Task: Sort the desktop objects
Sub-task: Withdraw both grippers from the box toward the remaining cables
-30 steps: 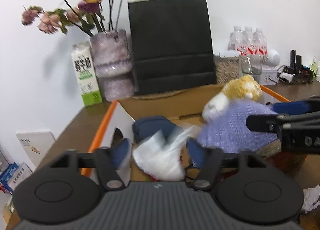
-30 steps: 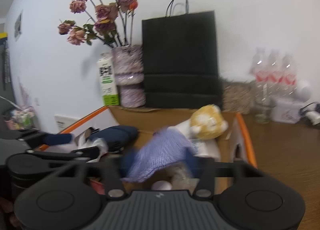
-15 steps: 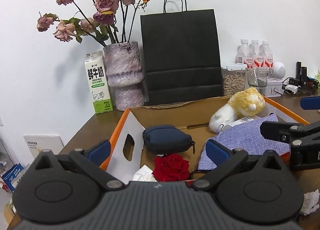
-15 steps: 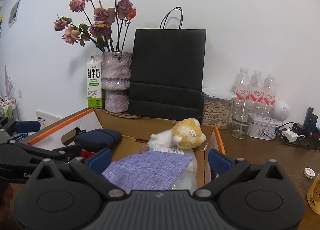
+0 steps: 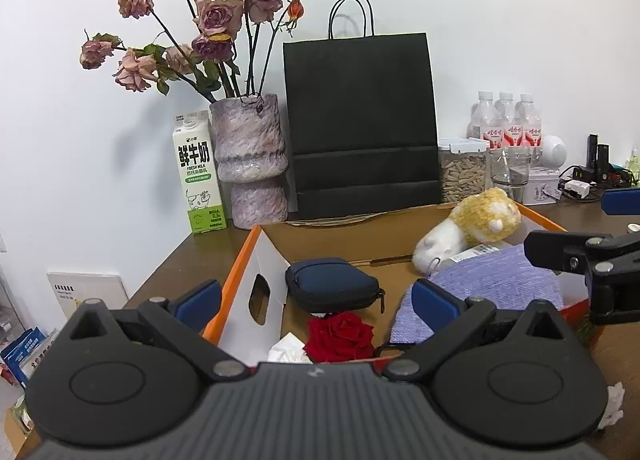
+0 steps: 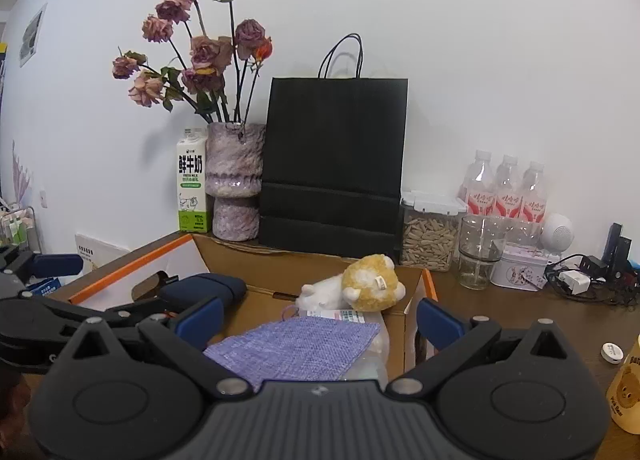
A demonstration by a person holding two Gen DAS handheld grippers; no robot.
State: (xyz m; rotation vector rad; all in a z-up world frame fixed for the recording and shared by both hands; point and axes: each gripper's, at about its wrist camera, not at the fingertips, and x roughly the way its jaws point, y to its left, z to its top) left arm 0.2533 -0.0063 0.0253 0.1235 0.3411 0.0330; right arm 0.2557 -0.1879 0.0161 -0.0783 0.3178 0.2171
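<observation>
Where it lies boxed, the purple cloth [image 6: 296,348] looks woven.

a lived-in home or small office corner, by the look of it: a brown wooden desk [image 6: 520,312] pushed against a plain white wall. at centre left stands a vase [image 5: 249,160] of dried roses beside a milk carton [image 5: 197,172], with a black paper bag [image 5: 360,124] at centre. at the right are water bottles [image 6: 506,188], a jar of seeds [image 6: 430,236], a glass [image 6: 478,252], and chargers with cables [image 6: 580,280].
</observation>
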